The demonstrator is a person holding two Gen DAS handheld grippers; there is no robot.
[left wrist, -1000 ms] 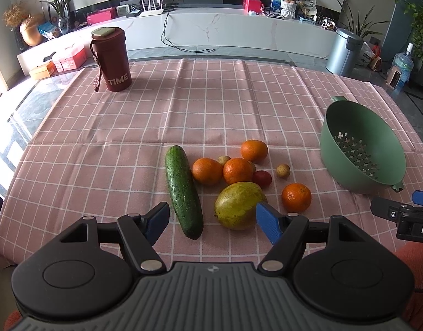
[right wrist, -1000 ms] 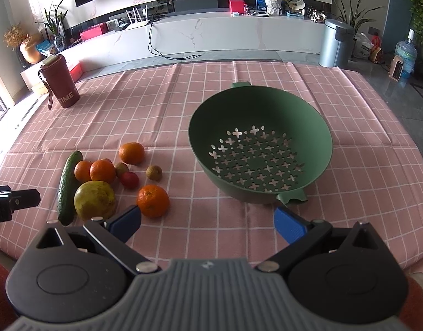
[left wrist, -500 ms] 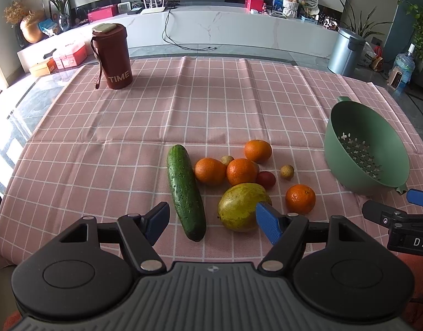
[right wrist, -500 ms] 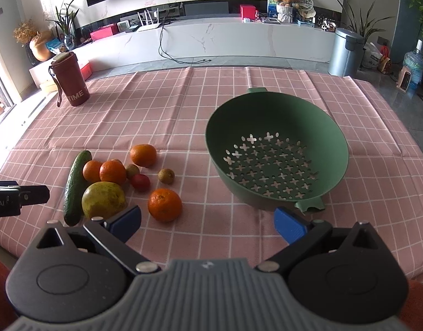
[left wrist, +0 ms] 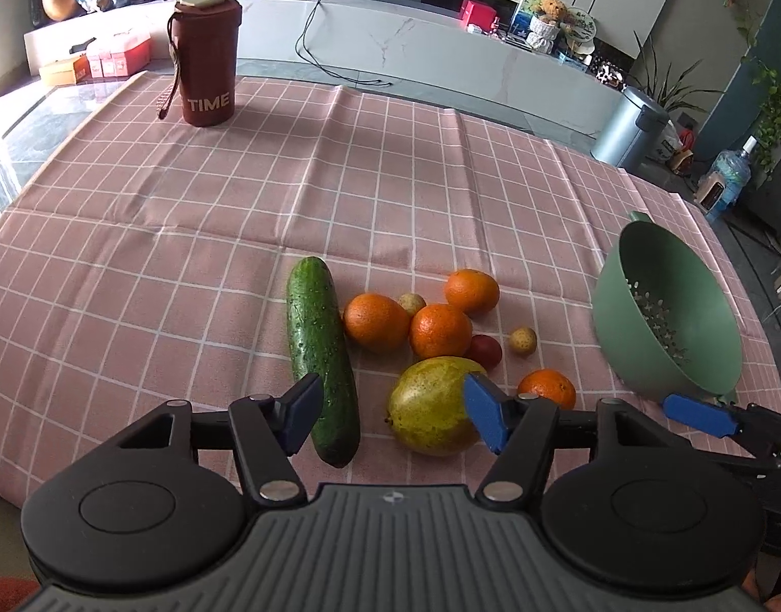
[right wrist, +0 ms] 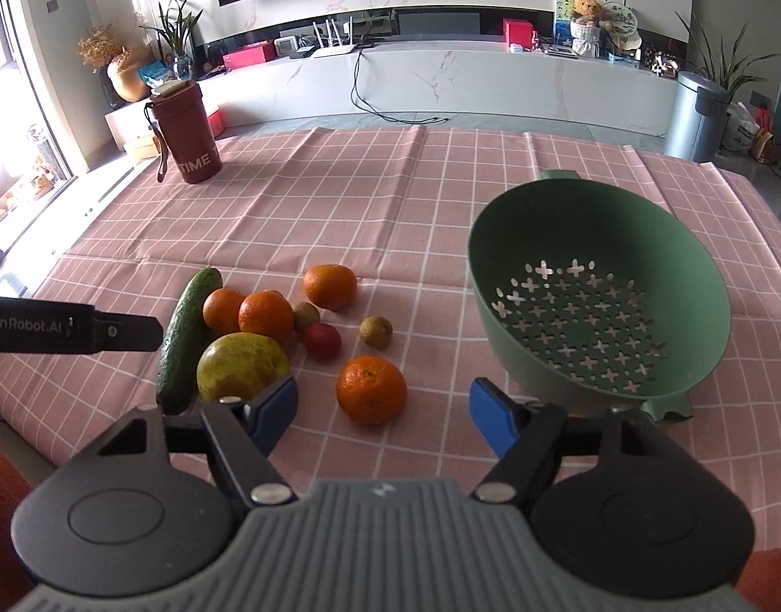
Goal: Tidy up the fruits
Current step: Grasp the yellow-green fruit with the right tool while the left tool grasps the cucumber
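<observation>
Pink checked tablecloth point(right wrist: 390, 194) under green colander point(right wrist: 594, 306), cucumber point(left wrist: 316, 347), pear-like fruit point(left wrist: 431, 408), 4 oranges. Both tilted down over the fruit pile: left gripper point(left wrist: 393, 418) and right gripper point(right wrist: 383, 415), jaws closing, gripping nothing.

Checked tablecloth point(left wrist: 237, 234) — fruit, colander point(right wrist: 594, 306), tumbler point(left wrist: 207, 61).

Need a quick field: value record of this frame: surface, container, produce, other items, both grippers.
surface: pink checked tablecloth
container: green colander, nothing in it
produce: cucumber, four oranges, nearest one apart from the cluster, yellow-green mango, small red fruit, two small tan fruits
other: maroon TIME tumbler
left gripper: closing, grips nothing
right gripper: closing, grips nothing
</observation>
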